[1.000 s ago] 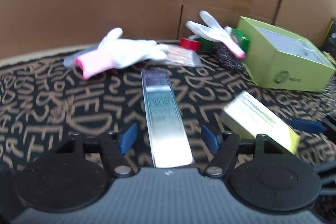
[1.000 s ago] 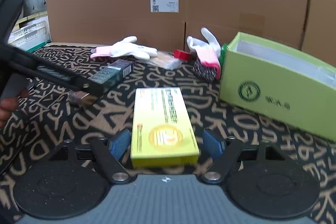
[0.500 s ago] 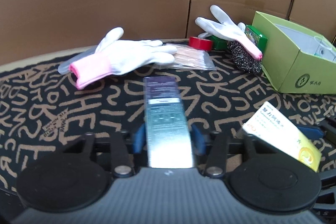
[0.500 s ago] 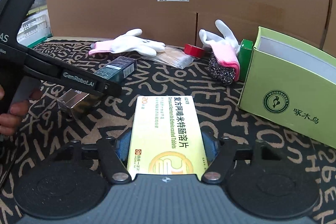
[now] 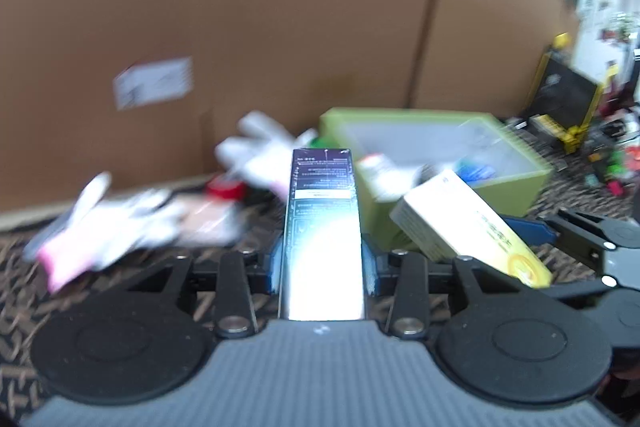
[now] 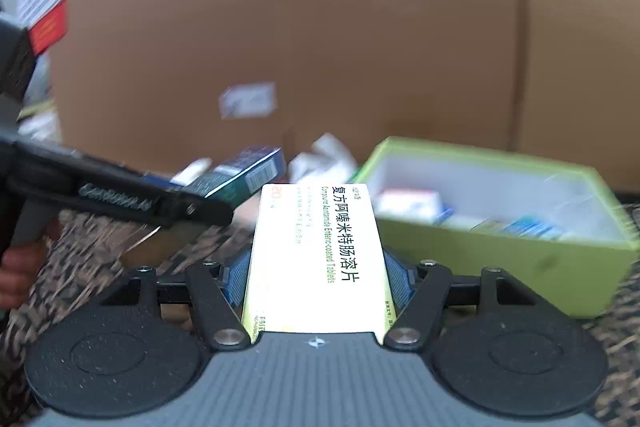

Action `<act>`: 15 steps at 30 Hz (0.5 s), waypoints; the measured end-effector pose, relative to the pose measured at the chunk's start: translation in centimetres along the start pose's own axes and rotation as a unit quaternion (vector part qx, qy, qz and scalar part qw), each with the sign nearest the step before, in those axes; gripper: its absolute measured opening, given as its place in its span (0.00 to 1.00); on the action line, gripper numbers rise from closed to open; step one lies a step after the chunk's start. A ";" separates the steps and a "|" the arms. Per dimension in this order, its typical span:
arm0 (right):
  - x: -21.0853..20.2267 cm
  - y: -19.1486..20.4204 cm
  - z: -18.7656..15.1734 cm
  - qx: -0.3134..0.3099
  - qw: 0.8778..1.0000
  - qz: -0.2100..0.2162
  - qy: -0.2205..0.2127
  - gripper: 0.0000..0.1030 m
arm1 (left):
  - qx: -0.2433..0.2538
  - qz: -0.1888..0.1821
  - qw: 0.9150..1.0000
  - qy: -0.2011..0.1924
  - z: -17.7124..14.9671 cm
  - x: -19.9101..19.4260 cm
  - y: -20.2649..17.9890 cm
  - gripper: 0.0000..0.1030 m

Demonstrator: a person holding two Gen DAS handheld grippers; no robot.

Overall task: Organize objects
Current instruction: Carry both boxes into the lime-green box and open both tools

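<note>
- The left gripper [image 5: 322, 263], blue pads clamped on both long sides of a dark carton [image 5: 320, 227], holds it clear of the cloth, jaws having just closed in on it.
- The right gripper [image 6: 316, 279], pads pressed against a yellow tablet box [image 6: 316, 259], carries it raised and level to the near right.
- A bare hand [image 6: 18, 267] grips the left tool's handle at far left.
</note>
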State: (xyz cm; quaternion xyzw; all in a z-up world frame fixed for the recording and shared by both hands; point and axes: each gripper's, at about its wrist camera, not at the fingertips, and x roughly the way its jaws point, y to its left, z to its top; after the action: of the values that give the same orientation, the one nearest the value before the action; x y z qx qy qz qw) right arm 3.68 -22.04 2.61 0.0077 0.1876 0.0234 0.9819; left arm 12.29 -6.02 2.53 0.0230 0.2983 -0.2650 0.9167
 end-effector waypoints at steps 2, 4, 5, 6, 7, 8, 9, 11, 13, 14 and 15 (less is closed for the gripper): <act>-0.5 -1.7 1.0 0.002 0.999 -0.029 -0.015 0.68 | 0.007 -0.020 1.000 -0.013 1.6 0.5 -1.7 0.37; -0.5 -3.5 1.8 0.005 0.998 -0.060 -0.027 0.68 | 0.009 -0.035 0.999 -0.024 3.1 1.4 -3.4 0.37; -0.3 -4.5 2.2 0.009 0.997 -0.073 -0.032 0.68 | 0.008 -0.039 0.999 -0.027 3.9 1.9 -4.1 0.37; -0.1 -5.4 2.6 0.013 0.996 -0.086 -0.035 0.68 | 0.005 -0.043 0.999 -0.029 4.6 2.6 -4.6 0.37; 0.4 -6.2 2.8 0.015 0.994 -0.098 -0.037 0.68 | 0.004 -0.046 0.998 -0.030 5.2 3.3 -5.3 0.37; 0.9 -6.9 3.1 0.016 0.993 -0.111 -0.038 0.68 | 0.003 -0.046 0.998 -0.031 5.8 4.1 -5.8 0.37; 1.7 -7.6 3.3 0.012 0.991 -0.126 -0.034 0.68 | 0.002 -0.044 0.999 -0.030 6.3 5.0 -6.2 0.37; 3.8 -8.5 3.6 -0.007 0.988 -0.154 -0.021 0.68 | 0.000 -0.035 0.999 -0.022 7.1 7.1 -7.1 0.37; 5.8 -9.4 3.8 -0.014 0.987 -0.162 -0.004 0.68 | 0.000 -0.023 1.000 -0.012 7.6 9.3 -7.9 0.37; 6.7 -9.8 3.7 -0.009 0.987 -0.157 0.005 0.68 | -0.004 -0.017 1.000 -0.006 7.7 10.5 -8.0 0.37; 7.5 -10.3 3.7 -0.003 0.988 -0.151 0.012 0.68 | -0.009 -0.014 1.000 0.000 7.8 11.4 -8.0 0.37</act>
State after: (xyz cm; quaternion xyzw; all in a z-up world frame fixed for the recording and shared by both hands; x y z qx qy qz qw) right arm 12.50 -31.94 3.07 -0.0237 0.1984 -0.1247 0.9719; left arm 20.23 -19.86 3.48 0.0103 0.3013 -0.2746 0.9131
